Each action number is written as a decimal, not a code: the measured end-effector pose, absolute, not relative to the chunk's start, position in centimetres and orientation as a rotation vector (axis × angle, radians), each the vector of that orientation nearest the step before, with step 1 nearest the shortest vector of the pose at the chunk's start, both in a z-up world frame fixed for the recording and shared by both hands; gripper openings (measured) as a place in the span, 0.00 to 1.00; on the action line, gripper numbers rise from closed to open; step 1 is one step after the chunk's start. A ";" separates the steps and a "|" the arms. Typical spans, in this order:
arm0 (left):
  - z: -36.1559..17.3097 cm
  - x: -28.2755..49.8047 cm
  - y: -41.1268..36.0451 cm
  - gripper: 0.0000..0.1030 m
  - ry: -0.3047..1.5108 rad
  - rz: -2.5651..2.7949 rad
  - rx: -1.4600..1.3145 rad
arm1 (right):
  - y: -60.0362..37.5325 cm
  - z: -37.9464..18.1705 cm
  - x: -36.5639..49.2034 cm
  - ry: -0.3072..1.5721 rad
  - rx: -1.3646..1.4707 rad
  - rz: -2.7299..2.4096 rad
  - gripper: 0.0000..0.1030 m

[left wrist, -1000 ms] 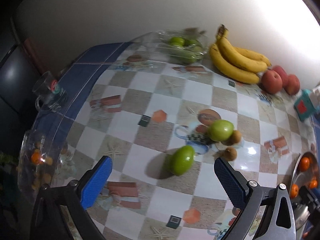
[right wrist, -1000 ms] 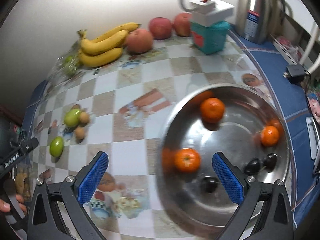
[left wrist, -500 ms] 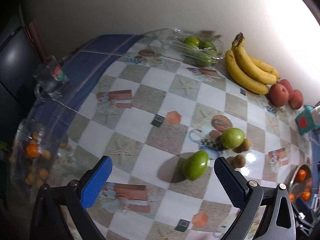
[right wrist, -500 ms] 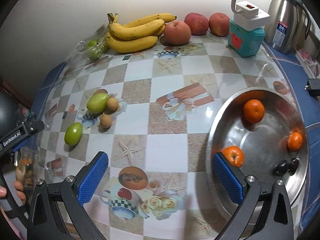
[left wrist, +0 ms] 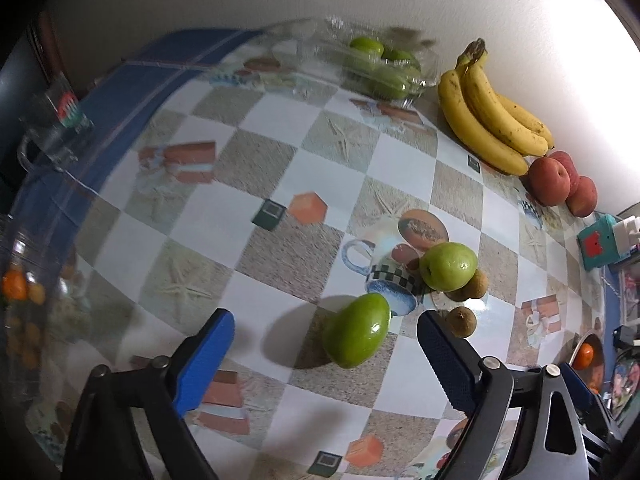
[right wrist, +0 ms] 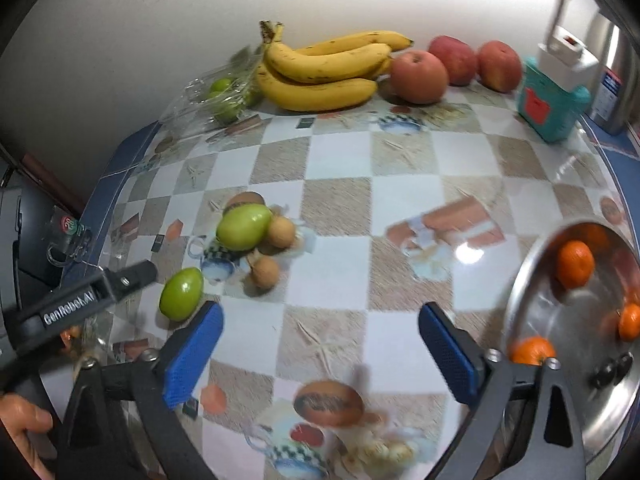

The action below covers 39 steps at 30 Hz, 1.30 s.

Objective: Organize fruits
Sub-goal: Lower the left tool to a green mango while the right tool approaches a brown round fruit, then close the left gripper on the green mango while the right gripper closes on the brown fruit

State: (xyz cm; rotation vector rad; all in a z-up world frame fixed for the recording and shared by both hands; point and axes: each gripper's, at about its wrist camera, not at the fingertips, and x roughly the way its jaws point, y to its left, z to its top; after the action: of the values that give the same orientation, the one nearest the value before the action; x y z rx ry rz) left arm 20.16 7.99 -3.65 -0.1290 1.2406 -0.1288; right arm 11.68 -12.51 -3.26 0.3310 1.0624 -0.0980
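Left wrist view: left gripper [left wrist: 326,340] spread wide, blue pads apart, nothing between them but air above the table.
Far-left edge: a clear bag of small orange fruits [left wrist: 20,292], blurred, and a glass mug [left wrist: 52,128] on the blue border of the tablecloth [left wrist: 280,168].
Near green fruit [left wrist: 356,336]: lies on its side on the checked cloth, just ahead of the left gripper and nearer its right pad, touching neither.
Second green fruit [left wrist: 449,266]: further back and to the right, resting against two small brown fruits [left wrist: 462,320].
Back wall, left to right: clear plastic tray of green fruits [left wrist: 380,66], bananas [left wrist: 488,120], red apples [left wrist: 550,180], teal box [left wrist: 598,244].
Right wrist view: right gripper [right wrist: 320,344] also spread wide, holding nothing, over bare cloth.
Left of it: the left gripper's black finger [right wrist: 84,300] reaches in beside the near green fruit [right wrist: 181,294]; a hand [right wrist: 24,424] shows at the lower-left corner.
Centre: the second green fruit [right wrist: 243,227] touches the brown fruits [right wrist: 281,232].
Right: steel bowl [right wrist: 528,280] with oranges [right wrist: 575,264] and small dark fruits [right wrist: 612,368] inside, just right of the right pad.
Far right: steel kettle [right wrist: 616,64], partly cut off.
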 end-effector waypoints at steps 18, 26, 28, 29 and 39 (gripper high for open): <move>-6.2 22.3 8.3 0.82 1.322 -0.136 -0.226 | -9.4 -7.7 17.4 1.162 0.327 -0.043 0.59; -7.2 22.7 7.5 0.82 1.357 -0.158 -0.235 | -9.3 -7.7 17.8 1.149 0.325 -0.053 0.44; -7.3 22.7 7.4 0.82 1.360 -0.161 -0.234 | -9.3 -7.7 17.8 1.146 0.324 -0.058 0.36; -7.4 22.8 7.2 0.82 1.363 -0.160 -0.235 | -9.3 -7.7 17.7 1.146 0.329 -0.059 0.30; -7.9 22.8 6.1 0.82 1.367 -0.179 -0.175 | -9.8 -7.7 16.9 1.152 0.342 -0.049 0.25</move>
State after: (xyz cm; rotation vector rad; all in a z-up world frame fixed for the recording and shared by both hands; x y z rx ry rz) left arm 22.76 6.08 -7.94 -0.1746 1.3674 -0.1794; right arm 16.95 -9.78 -7.70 0.3421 1.1517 -0.0488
